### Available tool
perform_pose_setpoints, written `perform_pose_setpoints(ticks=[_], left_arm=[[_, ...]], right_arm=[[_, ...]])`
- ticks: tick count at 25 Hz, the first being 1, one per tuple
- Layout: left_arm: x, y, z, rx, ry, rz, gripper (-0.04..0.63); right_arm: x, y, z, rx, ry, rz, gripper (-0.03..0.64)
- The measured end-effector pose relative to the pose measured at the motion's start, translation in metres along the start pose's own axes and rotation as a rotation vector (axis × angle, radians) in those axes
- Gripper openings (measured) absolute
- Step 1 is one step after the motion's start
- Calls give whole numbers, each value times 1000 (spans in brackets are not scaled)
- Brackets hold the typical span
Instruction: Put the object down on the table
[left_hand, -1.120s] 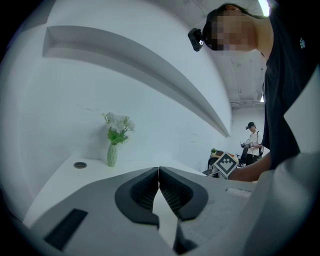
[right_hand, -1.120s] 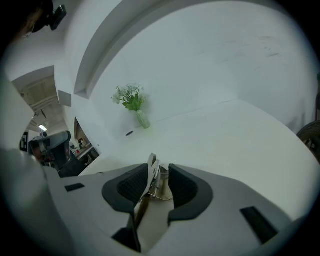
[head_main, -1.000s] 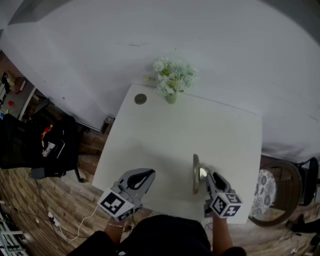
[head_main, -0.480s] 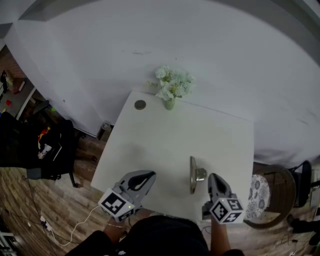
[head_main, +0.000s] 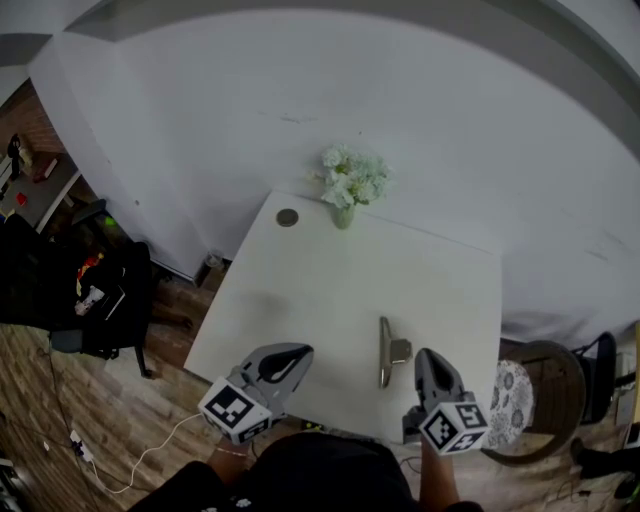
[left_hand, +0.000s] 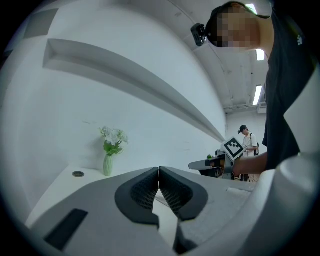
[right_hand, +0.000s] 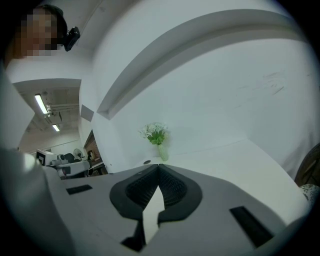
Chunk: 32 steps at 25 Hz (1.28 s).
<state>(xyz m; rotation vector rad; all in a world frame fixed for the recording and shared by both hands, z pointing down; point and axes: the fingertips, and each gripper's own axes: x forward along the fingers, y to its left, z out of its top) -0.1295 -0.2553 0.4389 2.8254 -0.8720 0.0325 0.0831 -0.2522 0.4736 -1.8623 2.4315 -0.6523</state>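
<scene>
Head view first, A says: the flat metal object (head_main: 385, 352) is down on the white table (head_main: 300, 290). It sits well apart from the vase of flowers (head_main: 348, 190), on the near side of it and slightly to the right. It seems to stand on its thin edge, propped by a small block on its right side.

B asks whether anything holds it.

A: Nothing does. The right gripper (head_main: 428, 362) hangs farther from the vase than the object, just beside the block but not touching it. Its jaws have just been closing and now meet, with nothing between them. The left gripper (head_main: 296, 356) is at the near edge too, well to the left of the vase's line. The left gripper view shows its ribbed pads pressed together and empty.

B: So the placing looks finished. What could spoil it?

A: Mostly that right tip. It is close to the block, so a swing toward the vase would probably catch it. If the object really balances on its edge, a light knock could lay it flat or slide it. It also sits in the half of the table away from the vase, so a drag backward might take it off that edge.

B: And the small round disc (head_main: 287, 217) left of the vase?

A: It is well clear of both grippers, so A sees no risk there.
</scene>
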Motion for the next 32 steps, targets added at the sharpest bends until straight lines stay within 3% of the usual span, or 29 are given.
perform_pose_setpoints(ticks=[9,32], left_arm=[[-9,-1,-3,-2,-4,19,0],[-24,-4,-2,-4,-7,52,0]], right_arm=[[1,15,2,-47,7,40,-5],[-2,26,5,-45,-14,67,-5]])
